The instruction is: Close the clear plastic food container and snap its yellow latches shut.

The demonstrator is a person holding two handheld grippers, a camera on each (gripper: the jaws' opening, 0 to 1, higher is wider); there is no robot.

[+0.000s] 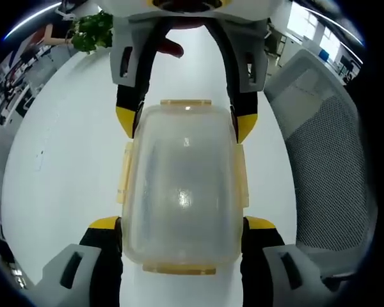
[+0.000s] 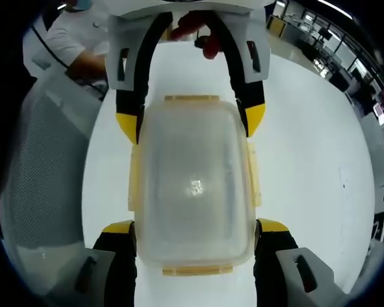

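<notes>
The clear plastic container (image 1: 182,185) lies on the white table (image 1: 64,160) with its lid on. Yellow latches show on its long sides (image 1: 122,173) and on both ends (image 1: 185,102). I cannot tell whether they are snapped down. My left gripper (image 1: 182,224) holds the near end, one yellow-tipped jaw against each side wall. My right gripper (image 1: 184,123) clamps the far end the same way. In the right gripper view the container (image 2: 195,179) sits between the right gripper (image 2: 195,227) at the bottom and the left gripper (image 2: 192,118) at the top. A side latch (image 2: 254,176) stands slightly out.
A grey mesh chair (image 1: 333,160) stands close beside the table; it also appears in the right gripper view (image 2: 45,166). A green plant (image 1: 93,32) sits at the table's far edge. A person's white sleeve (image 2: 70,38) and a hand (image 2: 192,29) are behind the left gripper.
</notes>
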